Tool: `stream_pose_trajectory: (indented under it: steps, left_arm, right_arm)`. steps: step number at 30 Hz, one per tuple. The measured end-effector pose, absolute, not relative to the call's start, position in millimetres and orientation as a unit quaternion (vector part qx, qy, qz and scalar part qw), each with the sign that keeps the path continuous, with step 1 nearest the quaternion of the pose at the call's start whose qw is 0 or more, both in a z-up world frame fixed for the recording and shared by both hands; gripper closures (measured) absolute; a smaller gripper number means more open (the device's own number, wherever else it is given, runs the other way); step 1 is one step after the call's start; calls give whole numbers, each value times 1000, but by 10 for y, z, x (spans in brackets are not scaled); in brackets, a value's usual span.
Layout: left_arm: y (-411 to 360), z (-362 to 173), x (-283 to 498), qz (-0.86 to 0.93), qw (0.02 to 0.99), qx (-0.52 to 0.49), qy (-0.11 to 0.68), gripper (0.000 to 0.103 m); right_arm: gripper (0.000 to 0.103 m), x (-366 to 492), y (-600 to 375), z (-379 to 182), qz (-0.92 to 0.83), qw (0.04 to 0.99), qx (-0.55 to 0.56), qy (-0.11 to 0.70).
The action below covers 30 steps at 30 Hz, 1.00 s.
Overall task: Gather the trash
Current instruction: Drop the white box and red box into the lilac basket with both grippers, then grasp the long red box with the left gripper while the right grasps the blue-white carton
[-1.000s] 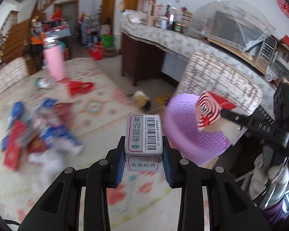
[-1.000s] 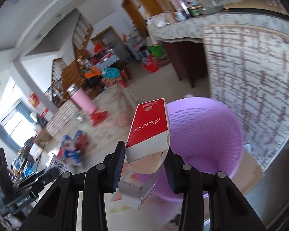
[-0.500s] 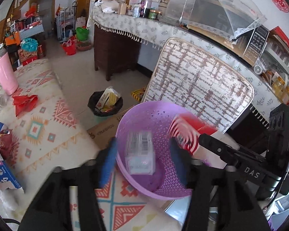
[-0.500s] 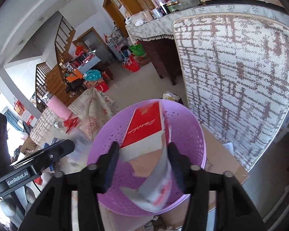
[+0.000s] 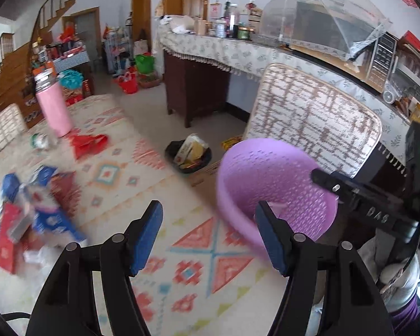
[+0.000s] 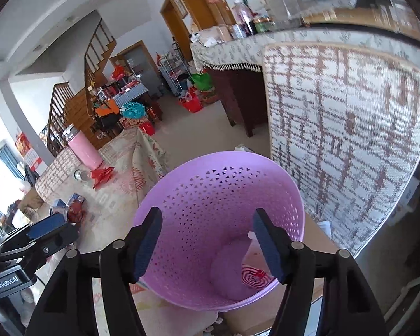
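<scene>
A purple perforated basket stands beside the table, in front of a patterned chair back. A red-and-white box lies at its bottom. My right gripper hovers over the basket mouth, jaws opening, nothing between them. My left gripper is over the table edge left of the basket, jaws also opening and empty. A pile of blue and red wrappers lies on the patterned tablecloth at the left, blurred. The other gripper's finger reaches over the basket from the right.
A pink bottle, a crumpled red wrapper and a small jar sit farther back on the table. A black bin with trash stands on the floor. The chair back rises behind the basket.
Both grippers let go of their boxes, which fell into the purple basket. Both sets of jaws went from shut on a box to wide and empty. The left view swung back toward the table.
</scene>
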<state>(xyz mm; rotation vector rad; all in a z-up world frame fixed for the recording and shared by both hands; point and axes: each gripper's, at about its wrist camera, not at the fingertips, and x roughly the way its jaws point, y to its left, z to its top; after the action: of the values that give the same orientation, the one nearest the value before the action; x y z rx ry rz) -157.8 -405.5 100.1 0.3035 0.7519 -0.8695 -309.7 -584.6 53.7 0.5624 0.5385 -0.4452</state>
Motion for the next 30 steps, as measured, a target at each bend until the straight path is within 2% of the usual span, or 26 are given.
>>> stream_pose_trajectory:
  steps: [2,5,17,23,30]
  left_arm:
    - [-3854,1005,-1540,-398,835,140,353,36]
    - [-3466,1007,-1433,-364,852,135,352,36]
    - [-1743,733,-489,-181,902,106,378,36]
    - [-1407,442,20,-147,893,102,412,36]
    - [-1450,241,320,-155,884,107,428,36]
  right_arm:
    - [21,-3097,-5731,584,-214,909,256,250]
    - [17,-3089,-5574,647,-209,919,234,238]
    - [17,-2722,-4965,610,-143,922,221,285]
    - [17,-2432,-4624,527,-101,916,227,316]
    - [17,-2147,-4267,505,-70,916,200,340]
